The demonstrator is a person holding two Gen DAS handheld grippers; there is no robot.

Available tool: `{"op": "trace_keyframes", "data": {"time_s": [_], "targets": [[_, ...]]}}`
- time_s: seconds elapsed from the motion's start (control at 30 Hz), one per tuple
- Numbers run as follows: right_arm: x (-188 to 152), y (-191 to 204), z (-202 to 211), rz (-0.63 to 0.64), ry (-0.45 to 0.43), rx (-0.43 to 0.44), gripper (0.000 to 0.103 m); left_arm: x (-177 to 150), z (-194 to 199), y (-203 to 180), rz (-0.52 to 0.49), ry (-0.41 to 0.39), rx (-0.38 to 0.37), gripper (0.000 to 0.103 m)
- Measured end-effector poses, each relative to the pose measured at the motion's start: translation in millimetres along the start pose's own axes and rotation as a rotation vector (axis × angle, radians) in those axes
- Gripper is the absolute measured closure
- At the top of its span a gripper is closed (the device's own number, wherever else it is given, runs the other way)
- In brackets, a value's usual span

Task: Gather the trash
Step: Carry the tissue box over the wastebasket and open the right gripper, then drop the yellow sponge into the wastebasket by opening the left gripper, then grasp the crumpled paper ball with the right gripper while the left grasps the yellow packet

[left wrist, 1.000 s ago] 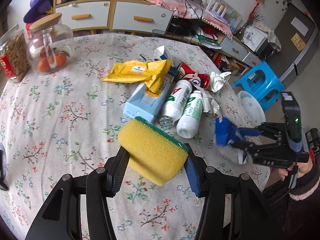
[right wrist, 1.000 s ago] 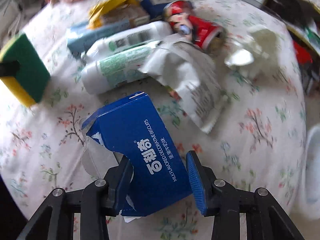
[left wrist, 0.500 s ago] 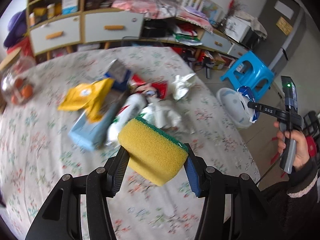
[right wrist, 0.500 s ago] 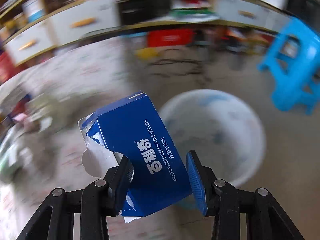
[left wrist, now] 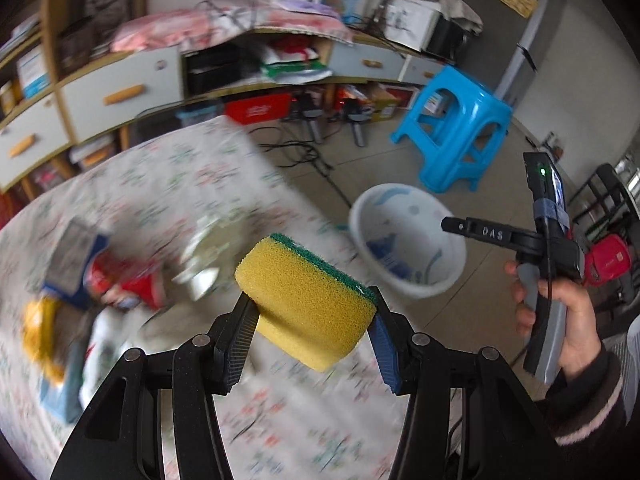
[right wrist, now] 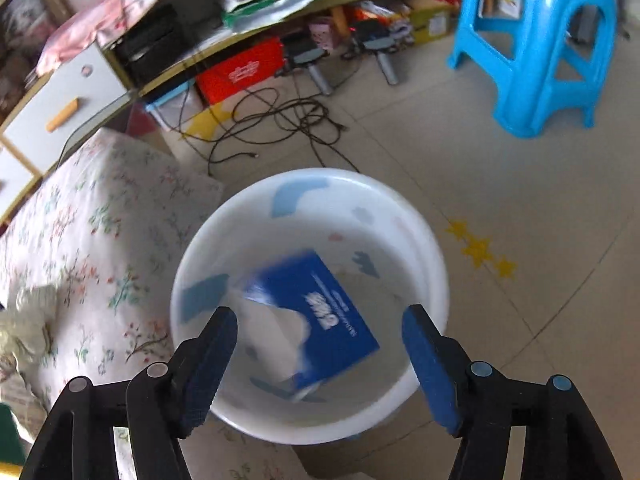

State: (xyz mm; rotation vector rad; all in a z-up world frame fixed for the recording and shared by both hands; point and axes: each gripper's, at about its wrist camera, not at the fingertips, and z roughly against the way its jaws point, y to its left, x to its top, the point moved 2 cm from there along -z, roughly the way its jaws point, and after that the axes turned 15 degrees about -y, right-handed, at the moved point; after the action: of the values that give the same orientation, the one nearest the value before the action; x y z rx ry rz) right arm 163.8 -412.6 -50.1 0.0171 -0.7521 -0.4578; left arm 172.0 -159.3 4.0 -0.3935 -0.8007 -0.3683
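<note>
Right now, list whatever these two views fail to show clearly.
- Left wrist view: trash on the floral table is motion-blurred; only a red can and a yellow wrapper are guessable.
- Right wrist view: the blue biscuit box in the white basin is blurred, its print unreadable.
- Right wrist view: the sponge is cut off by the edge.

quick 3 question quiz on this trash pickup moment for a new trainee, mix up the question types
1. True or false: the left gripper is shut on the sponge.
2. Where is the blue box now? A) between the right gripper's pads B) inside the white basin C) on the blue stool
3. Fill in: the right gripper hangs above the basin with its jaws ____.

Key:
1. True; both pads press the sponge's sides.
2. B; it shows blurred inside the basin, clear of the pads.
3. Open; they have just been opening, and nothing is between them.
</note>
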Motion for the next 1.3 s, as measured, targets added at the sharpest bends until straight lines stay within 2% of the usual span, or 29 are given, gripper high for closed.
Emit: {"op": "trace_keyframes", "data": {"time_s": [0.27,0.47,0.5,0.57,0.6,0.63,0.9,1.3], "targets": [[0,-46,11,-0.064,0.012,-0.06,0.028,18,-67,-53,-0.018,0.024,-0.073,0.047],[1,-67,17,-0.082,0.006,-0.086,0.027,25,-101,-78,-0.015,0.001,-0.11,0.046],[1,-68,17,-0.084,0.005,-0.087,0.027,27,-105,-80,-0.009,-0.01,-0.116,0.043],[2,-70,19,-0.083,0.003,-0.088,0.026,31,-111,-82,-0.01,-0.019,-0.124,0.023],[2,-71,20,-0.081,0.001,-0.09,0.025,32,-115,-81,-0.006,-0.011,-0.105,0.01],[2,-71,21,-0.079,-0.002,-0.092,0.025,32,-115,-79,0.005,-0.014,-0.08,0.009],[4,-63,29,-0.073,-0.011,-0.083,0.022,23,-86,-62,-0.023,-0.007,-0.019,0.005],[-1,-2,48,0.03,-0.035,-0.032,0.019,-6,-1,17,0.053,-0.02,0.073,0.003]]}}
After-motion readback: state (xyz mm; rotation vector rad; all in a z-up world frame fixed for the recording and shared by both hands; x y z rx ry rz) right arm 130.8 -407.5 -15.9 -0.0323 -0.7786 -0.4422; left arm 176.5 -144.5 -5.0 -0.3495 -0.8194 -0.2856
